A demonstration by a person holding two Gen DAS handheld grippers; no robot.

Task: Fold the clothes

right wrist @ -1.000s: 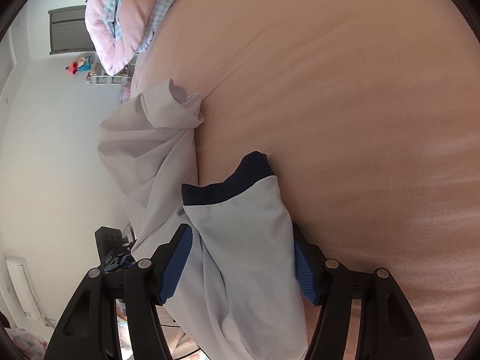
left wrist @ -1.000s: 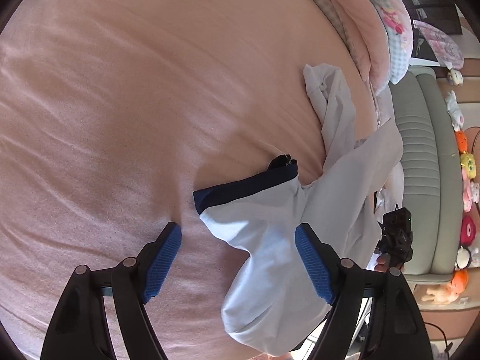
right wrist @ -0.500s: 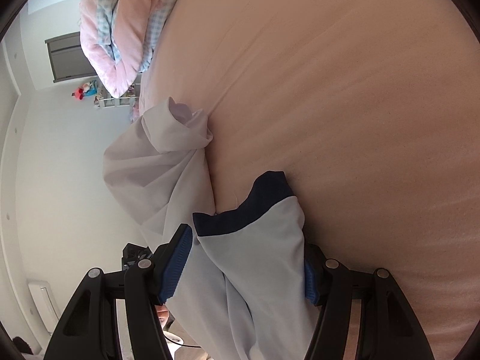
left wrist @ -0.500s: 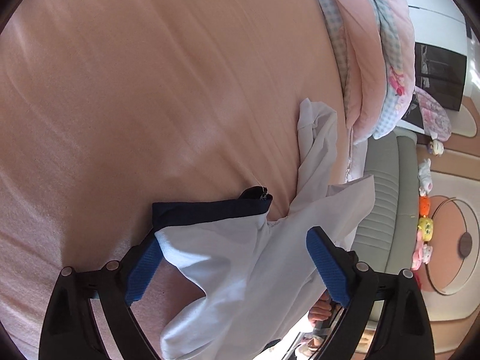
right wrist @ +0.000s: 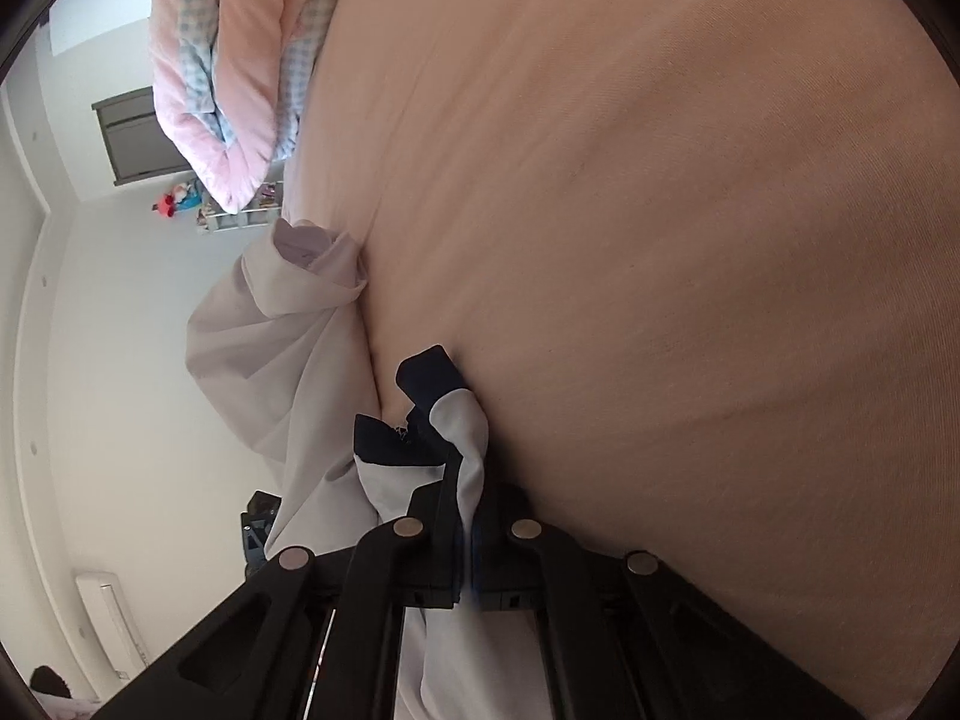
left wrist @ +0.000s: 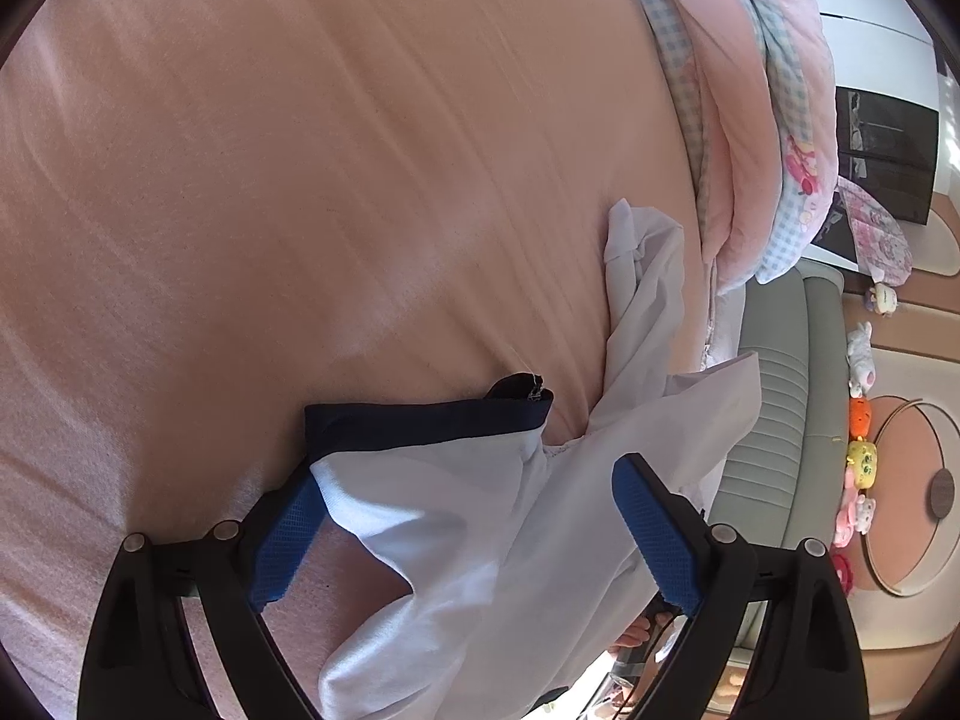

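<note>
A smooth peach bedsheet [left wrist: 300, 210] lay beneath the soft white garment [left wrist: 480, 540]; the left gripper [left wrist: 468, 534] straddled its navy cuff [left wrist: 420, 420], jaws spread, while the right gripper [right wrist: 465, 540] pinched the cloth

The left gripper [left wrist: 474, 525] is held wide open, its blue pads well apart. The right gripper [right wrist: 467, 516] is pinched closed on the white garment [right wrist: 462, 444].
</note>
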